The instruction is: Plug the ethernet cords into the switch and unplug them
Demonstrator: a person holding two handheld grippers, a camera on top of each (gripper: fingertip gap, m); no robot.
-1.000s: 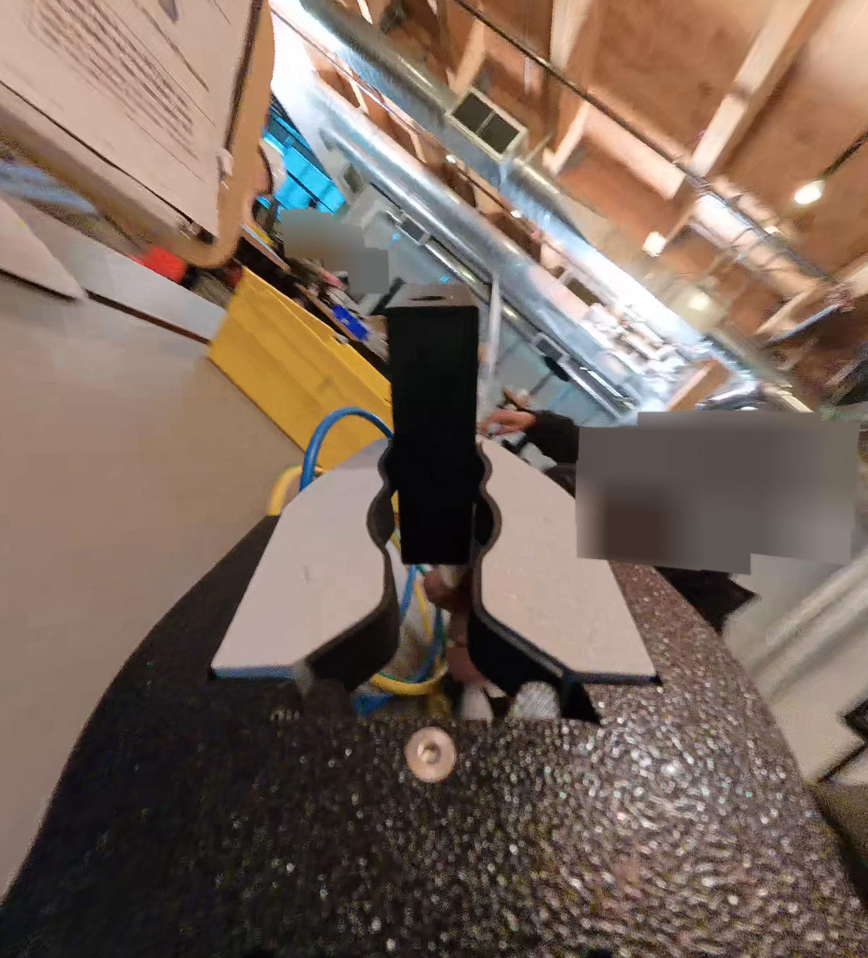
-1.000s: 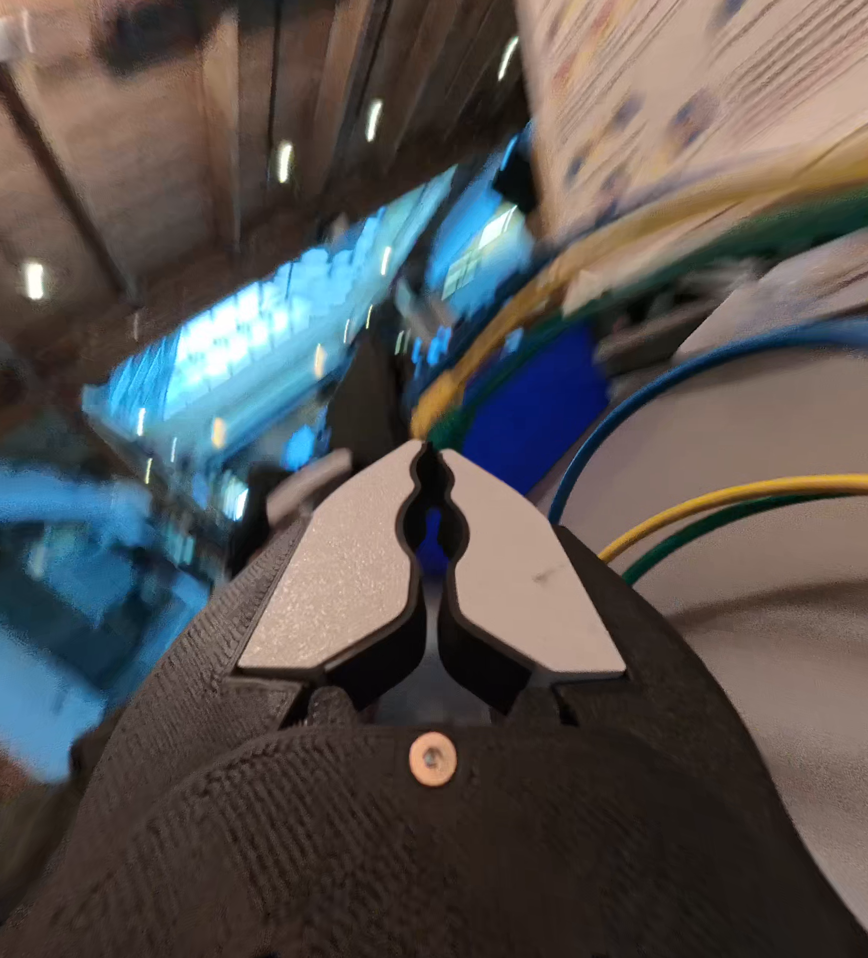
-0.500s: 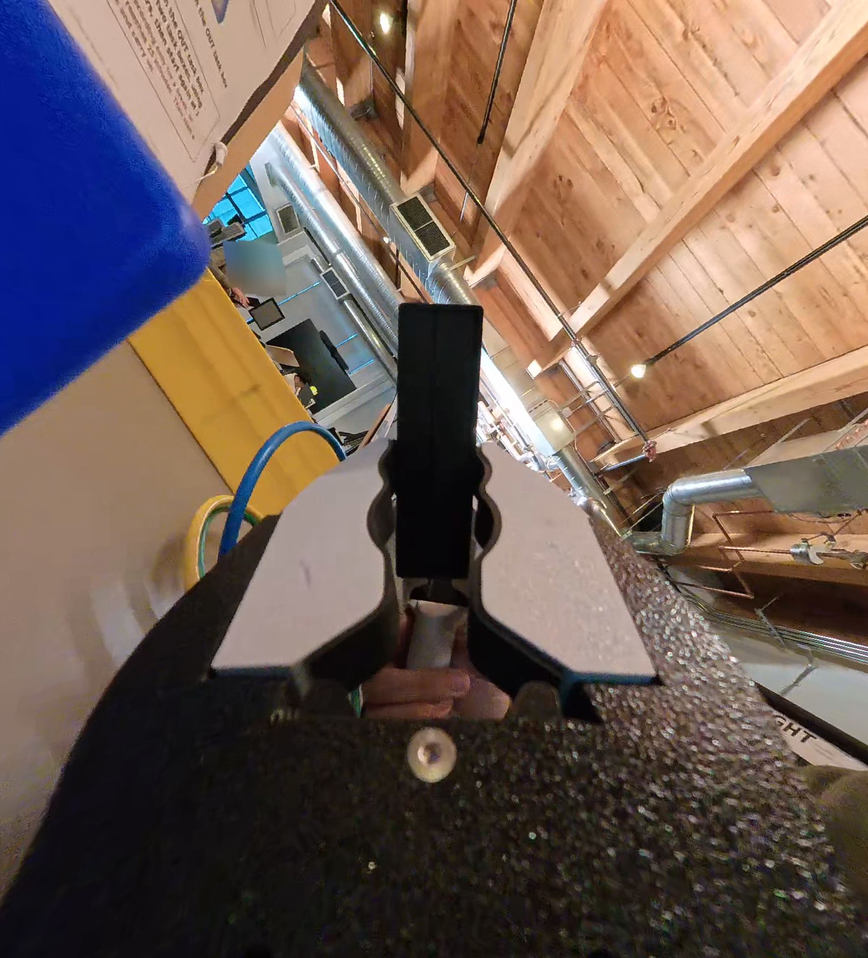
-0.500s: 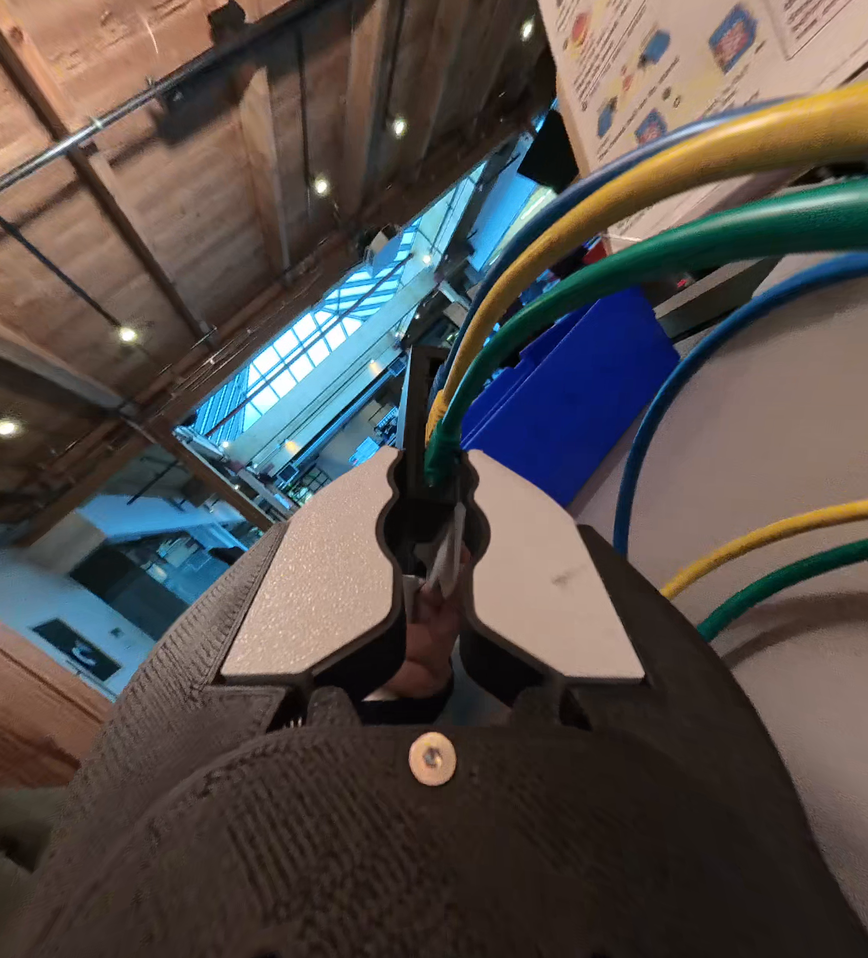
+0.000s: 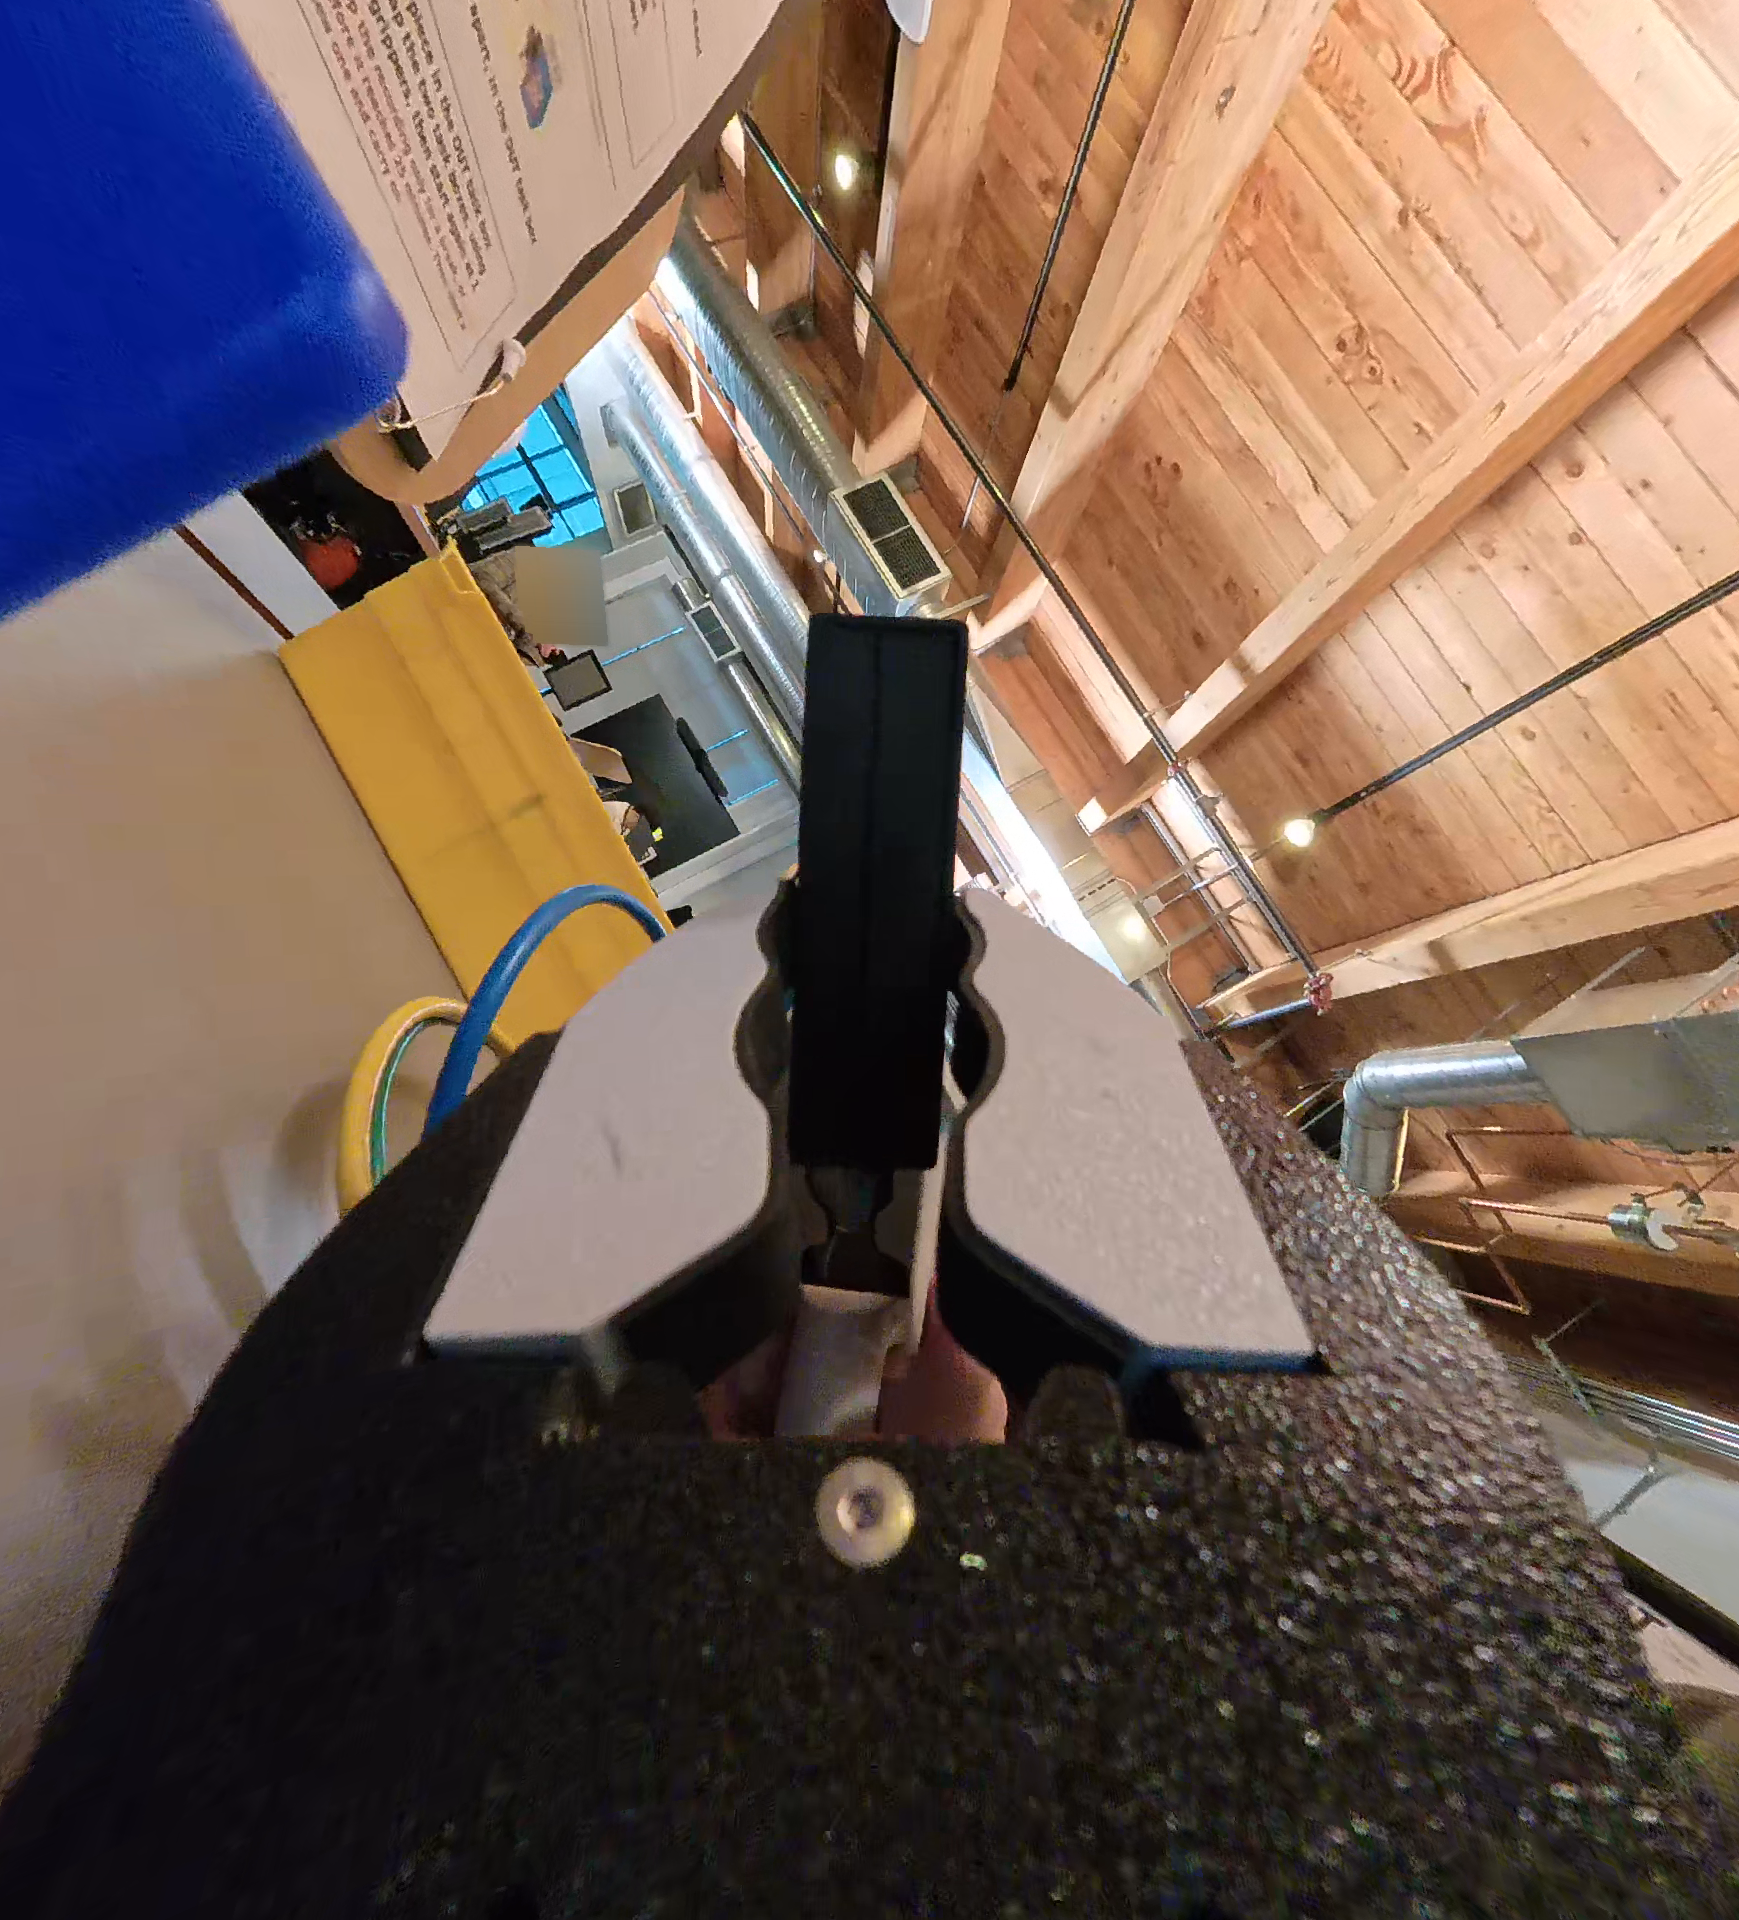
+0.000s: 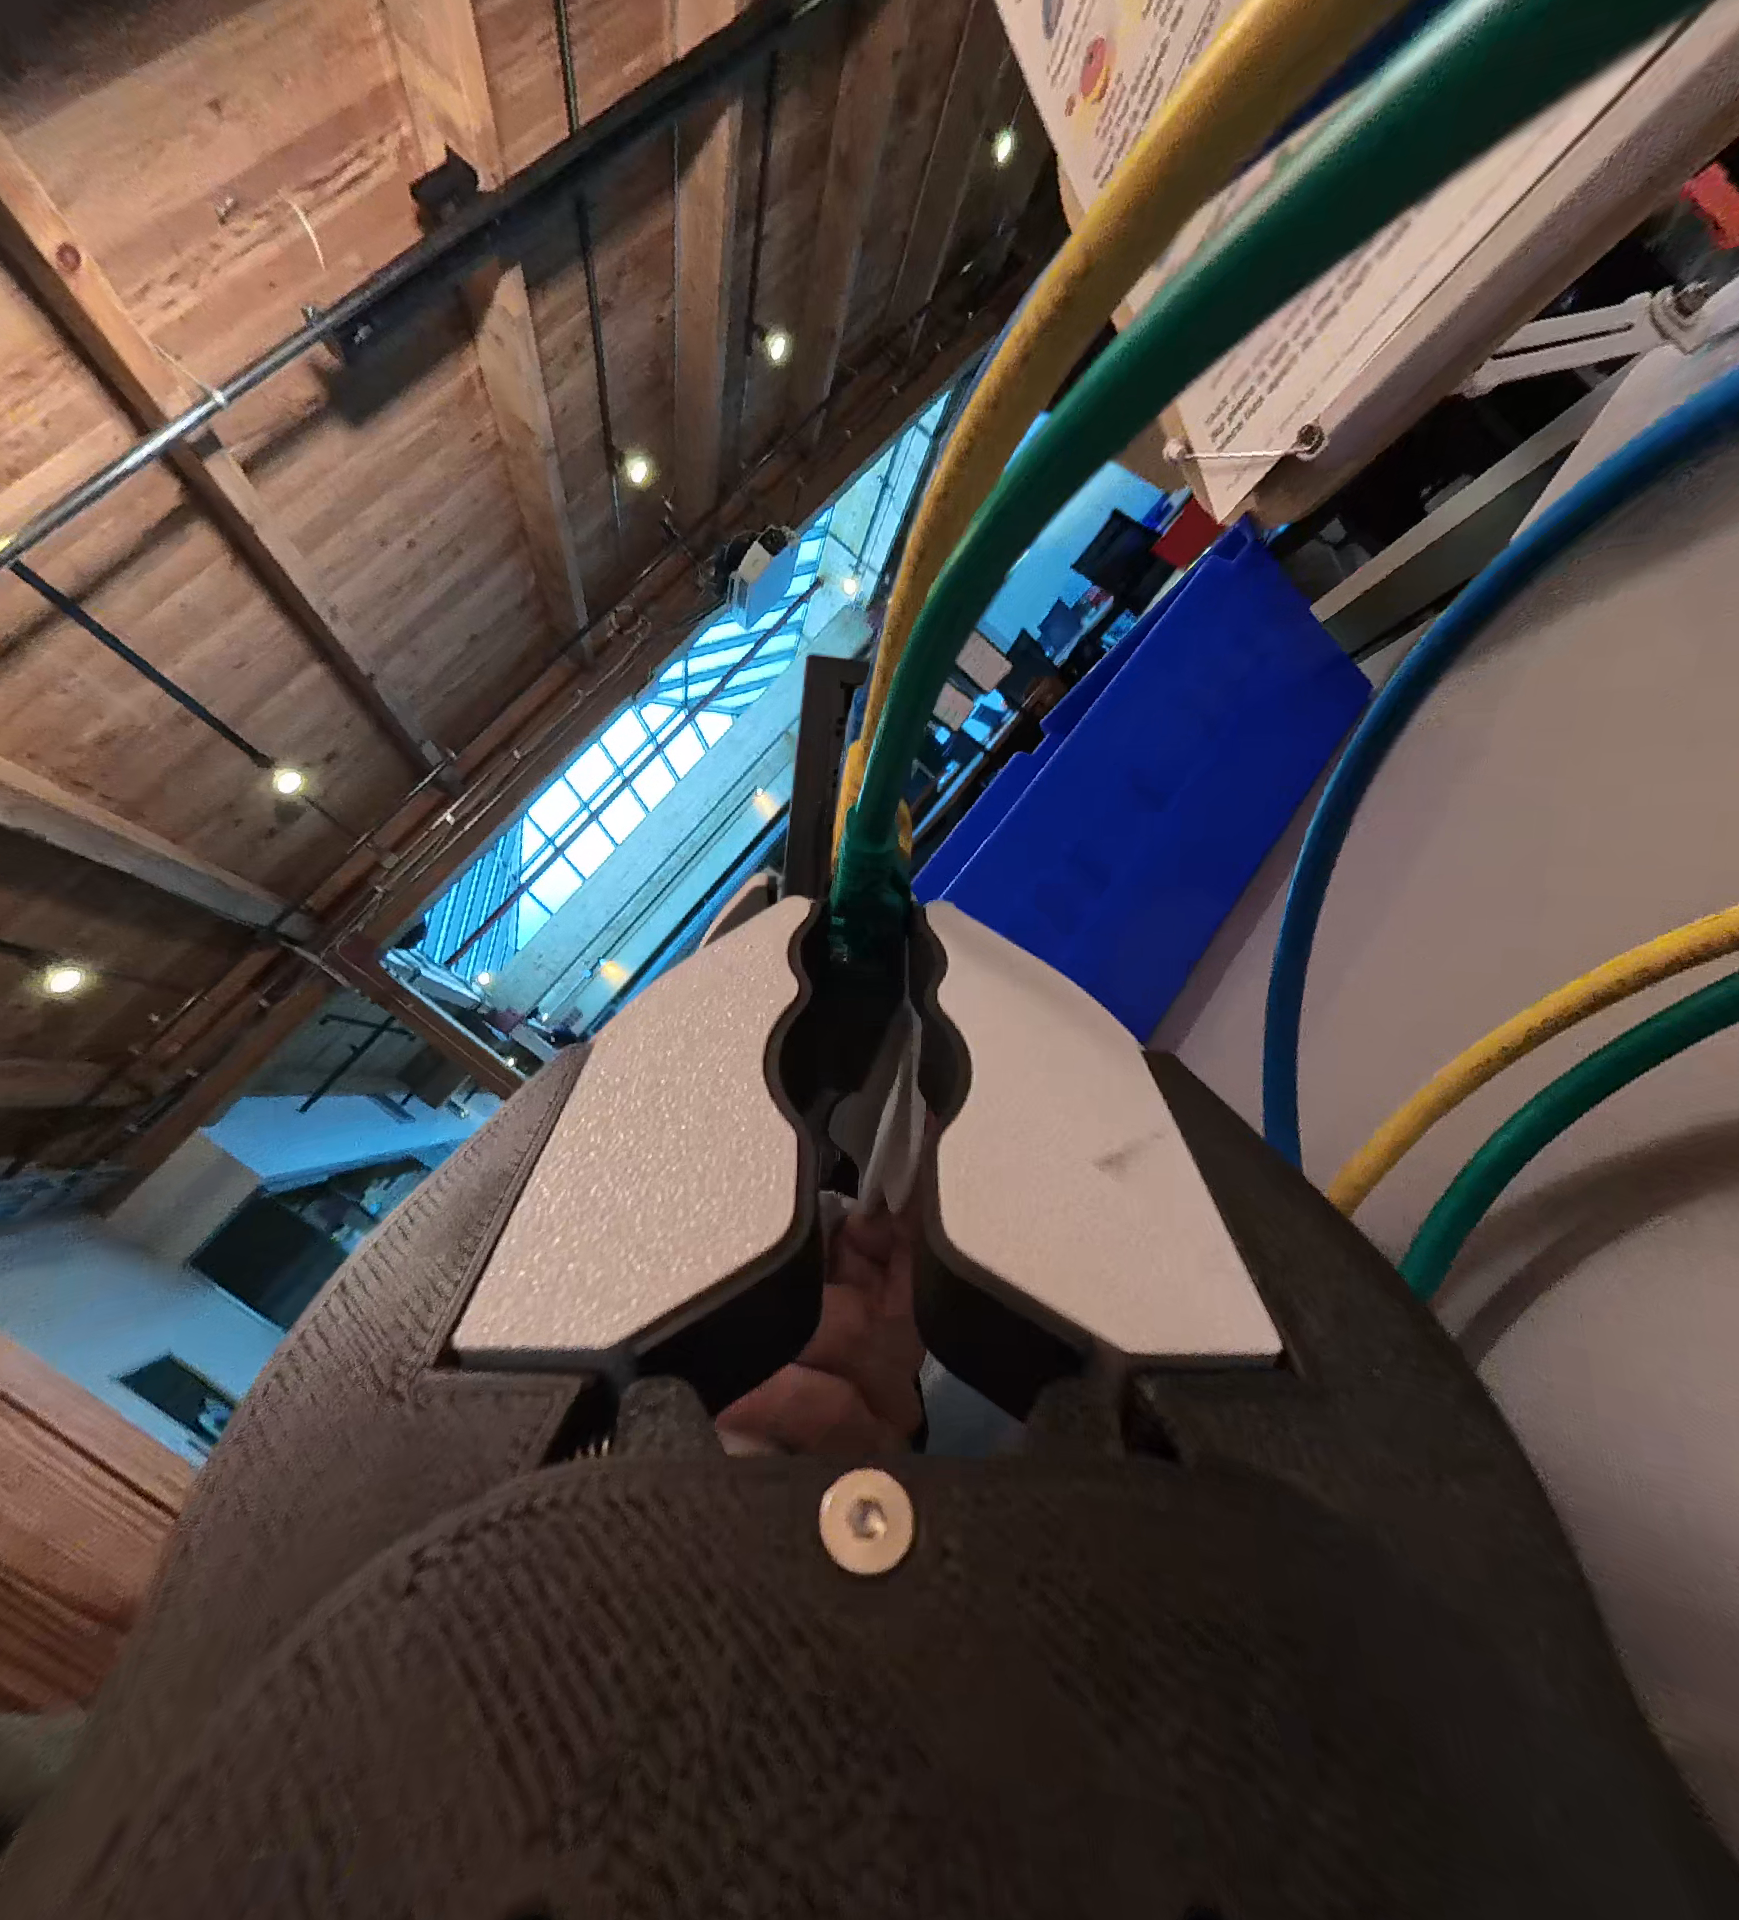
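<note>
left gripper [image 5: 870,940] fingers clamp black switch [image 5: 875,883] | right gripper [image 6: 860,935] fingers pinch green cord [image 6: 1104,395] plug

Both grippers share one build: the left gripper [image 5: 870,997] has a speckled black body, pale grey fingers [image 5: 626,1132] with wavy black inner edges, one silver screw [image 5: 865,1524]. The right gripper [image 6: 860,987] looks ribbed, matte.

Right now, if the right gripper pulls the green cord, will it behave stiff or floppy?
Probably springy rather than limp: the green cord holds a smooth arc from its plug at the right gripper. It likely drags along its loop lying on the table.
</note>
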